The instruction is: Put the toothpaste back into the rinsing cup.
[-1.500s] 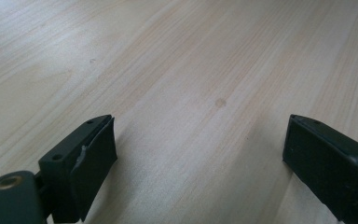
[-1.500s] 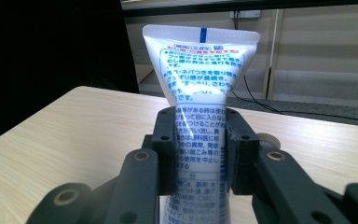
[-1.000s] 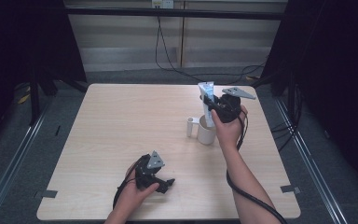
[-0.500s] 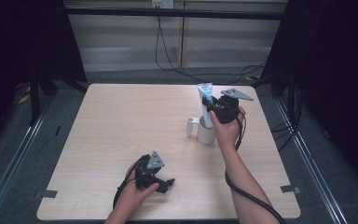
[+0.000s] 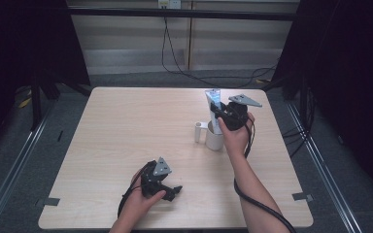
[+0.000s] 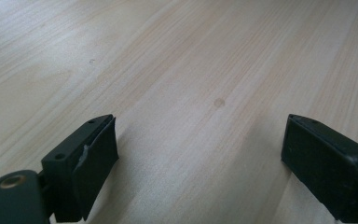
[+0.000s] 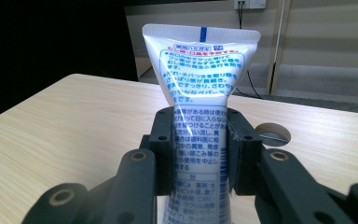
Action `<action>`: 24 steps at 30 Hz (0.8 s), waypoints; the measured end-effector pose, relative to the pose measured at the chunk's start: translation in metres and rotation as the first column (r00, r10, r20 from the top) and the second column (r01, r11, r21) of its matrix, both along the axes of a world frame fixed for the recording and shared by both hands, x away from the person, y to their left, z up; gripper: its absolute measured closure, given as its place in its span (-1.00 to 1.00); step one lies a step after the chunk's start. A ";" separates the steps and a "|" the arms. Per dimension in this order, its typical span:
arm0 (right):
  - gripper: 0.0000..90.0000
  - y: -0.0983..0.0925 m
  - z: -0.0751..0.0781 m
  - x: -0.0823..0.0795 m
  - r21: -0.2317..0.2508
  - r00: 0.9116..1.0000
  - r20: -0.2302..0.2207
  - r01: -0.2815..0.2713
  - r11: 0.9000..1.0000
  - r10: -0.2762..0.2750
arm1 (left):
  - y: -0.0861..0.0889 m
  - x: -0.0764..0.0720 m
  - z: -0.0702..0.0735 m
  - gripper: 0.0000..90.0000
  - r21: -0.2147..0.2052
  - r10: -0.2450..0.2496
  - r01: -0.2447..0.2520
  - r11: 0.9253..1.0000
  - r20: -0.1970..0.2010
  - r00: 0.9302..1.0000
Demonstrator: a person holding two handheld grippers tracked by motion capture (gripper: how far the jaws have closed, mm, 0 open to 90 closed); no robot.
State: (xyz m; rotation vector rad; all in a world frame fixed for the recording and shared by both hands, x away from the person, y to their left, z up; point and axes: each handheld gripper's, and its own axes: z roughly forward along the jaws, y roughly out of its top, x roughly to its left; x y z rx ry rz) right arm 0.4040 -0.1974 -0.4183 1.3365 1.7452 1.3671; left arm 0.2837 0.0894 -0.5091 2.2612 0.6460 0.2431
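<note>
From above, the right claw (image 5: 217,112) is gripping a white tube (image 5: 213,101) upright over a white mug (image 5: 214,139) on the far right part of the counter (image 5: 126,126). The tube's flat crimped end is pointing up, and its lower end is sitting at or just inside the mug's mouth; how deep I cannot tell, since the hand is covering the rim. A small white cylinder (image 5: 197,132) is standing just beside the mug on its left. Whether the mug is holding anything else is hidden. The left claw (image 5: 174,191) is resting low on the near edge of the counter, well apart from the mug.

The left gripper view is looking along the bare wood (image 6: 177,70), and the two jaws are standing wide apart with nothing between them, so that claw is open and idle.

In the right gripper view the jaws are pressing on both sides of the tube (image 7: 200,93) at its middle, the printed back facing the camera, with a round cable hole (image 7: 272,134) in the counter behind.

The step in hand looks like standing the tube in the mug. To do it well, I would keep the tube vertical, lower it until its bottom is resting inside, and only then ease the grip, so it leans on the rim rather than tipping the mug over.
</note>
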 end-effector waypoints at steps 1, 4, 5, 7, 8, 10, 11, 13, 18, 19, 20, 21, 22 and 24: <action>0.51 0.000 -0.001 0.000 -0.002 1.000 0.000 -0.002 1.000 0.002 | 0.000 0.000 0.000 -0.77 0.000 0.000 0.000 1.000 0.000 1.000; 0.50 0.000 -0.003 -0.001 -0.011 1.000 0.002 -0.004 1.000 0.004 | 0.000 0.000 0.000 -0.77 0.000 0.000 0.000 1.000 0.000 1.000; 0.50 0.000 -0.003 -0.001 -0.011 1.000 0.001 -0.005 1.000 0.005 | 0.000 0.000 0.000 -0.77 0.001 0.001 -0.001 1.000 -0.001 1.000; 0.50 0.001 -0.004 -0.001 -0.007 1.000 -0.002 -0.007 1.000 0.007 | 0.000 0.000 0.000 -0.77 0.001 0.001 -0.001 1.000 -0.001 1.000; 0.50 0.001 -0.005 -0.001 -0.007 1.000 -0.002 -0.010 1.000 0.010 | 0.000 0.000 0.000 -0.77 0.001 0.001 -0.001 1.000 -0.001 1.000; 0.50 0.001 -0.005 -0.001 -0.009 1.000 -0.004 -0.011 1.000 0.011 | 0.000 0.000 0.000 -0.77 0.001 0.000 0.000 1.000 -0.001 1.000; 0.49 0.001 -0.006 -0.002 -0.010 1.000 -0.006 -0.013 1.000 0.013 | 0.000 0.000 0.000 -0.77 0.001 0.000 0.000 1.000 -0.001 1.000; 0.49 0.001 -0.007 -0.002 -0.010 1.000 -0.005 -0.013 1.000 0.013 | 0.000 0.000 0.000 -0.77 0.001 0.000 0.000 1.000 -0.001 1.000; 0.49 0.002 -0.009 -0.006 -0.017 1.000 -0.008 -0.017 1.000 0.017 | 0.000 0.000 0.000 -0.77 0.000 0.000 0.000 1.000 0.000 1.000; 0.49 0.002 -0.009 -0.007 -0.016 1.000 -0.007 -0.018 1.000 0.018 | 0.000 0.000 0.000 -0.77 0.001 0.001 -0.001 1.000 0.000 1.000; 0.49 0.001 -0.010 -0.008 -0.012 1.000 -0.005 -0.015 1.000 0.015 | 0.000 0.000 0.000 -0.77 0.000 0.000 0.000 1.000 -0.001 1.000; 0.49 0.001 -0.010 -0.009 -0.008 1.000 -0.004 -0.016 1.000 0.016 | 0.000 0.000 0.000 -0.77 0.000 0.000 0.000 1.000 0.000 1.000; 0.49 0.000 -0.010 -0.010 -0.007 1.000 -0.003 -0.014 1.000 0.014 | 0.000 0.000 0.000 -0.77 0.000 0.000 0.000 1.000 -0.001 1.000; 0.49 -0.001 -0.010 -0.011 -0.010 1.000 -0.004 -0.015 1.000 0.014 | 0.000 0.000 0.000 -0.77 0.001 0.000 0.000 1.000 -0.001 1.000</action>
